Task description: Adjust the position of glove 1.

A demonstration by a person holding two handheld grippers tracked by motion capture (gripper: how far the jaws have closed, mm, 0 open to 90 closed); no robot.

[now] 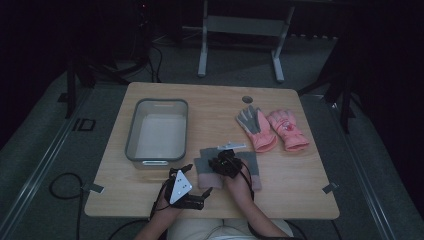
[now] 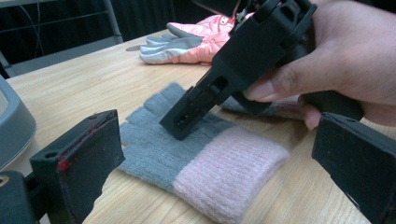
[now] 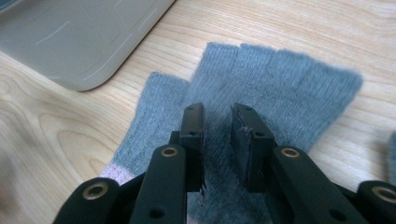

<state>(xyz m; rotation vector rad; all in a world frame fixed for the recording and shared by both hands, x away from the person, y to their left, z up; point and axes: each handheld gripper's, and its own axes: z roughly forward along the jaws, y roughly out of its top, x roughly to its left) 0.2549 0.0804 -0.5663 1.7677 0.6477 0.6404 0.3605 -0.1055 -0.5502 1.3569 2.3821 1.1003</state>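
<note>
Glove (image 3: 261,93) flat, fingers toward tray (image 3: 79,37).

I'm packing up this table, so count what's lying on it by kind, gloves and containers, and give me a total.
Grey-and-pink knit gloves: 2
Pink padded gloves: 2
Grey plastic bin: 1
Total: 5

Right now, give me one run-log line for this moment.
right gripper: narrow gap, tips on grey knit glove | left gripper: open, beside cuff | bin: empty
</note>
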